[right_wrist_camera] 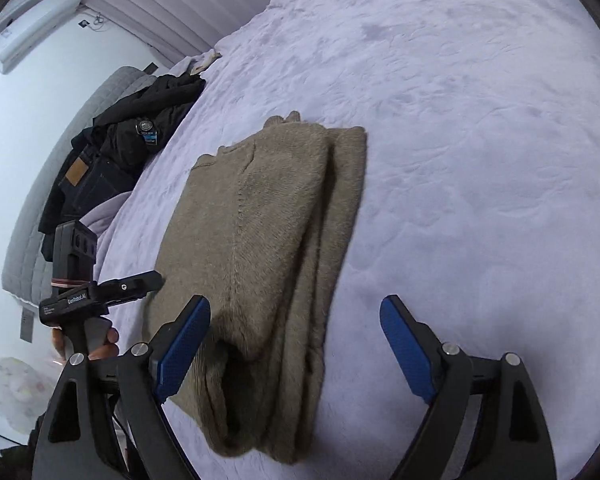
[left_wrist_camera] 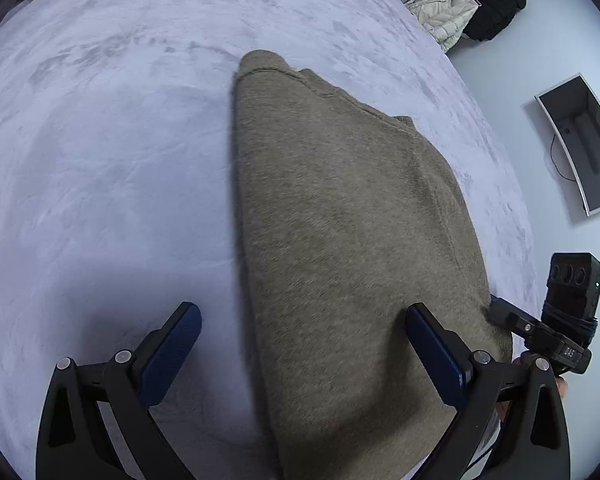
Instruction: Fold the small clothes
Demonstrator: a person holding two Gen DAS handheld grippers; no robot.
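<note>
Both your left claw [left_wrist_camera: 302, 354] and right claw [right_wrist_camera: 296, 346] gape wide and empty over the near end of the sweater [left_wrist_camera: 340, 240], lying lengthwise away from you on the bed [left_wrist_camera: 100, 160].

Sweater [left_wrist_camera: 340, 220] near end cut off by bottom edge; dark clothes [right_wrist_camera: 112, 152] label unreadable

Close, downward wrist views; shared sweater [left_wrist_camera: 340, 240]
</note>
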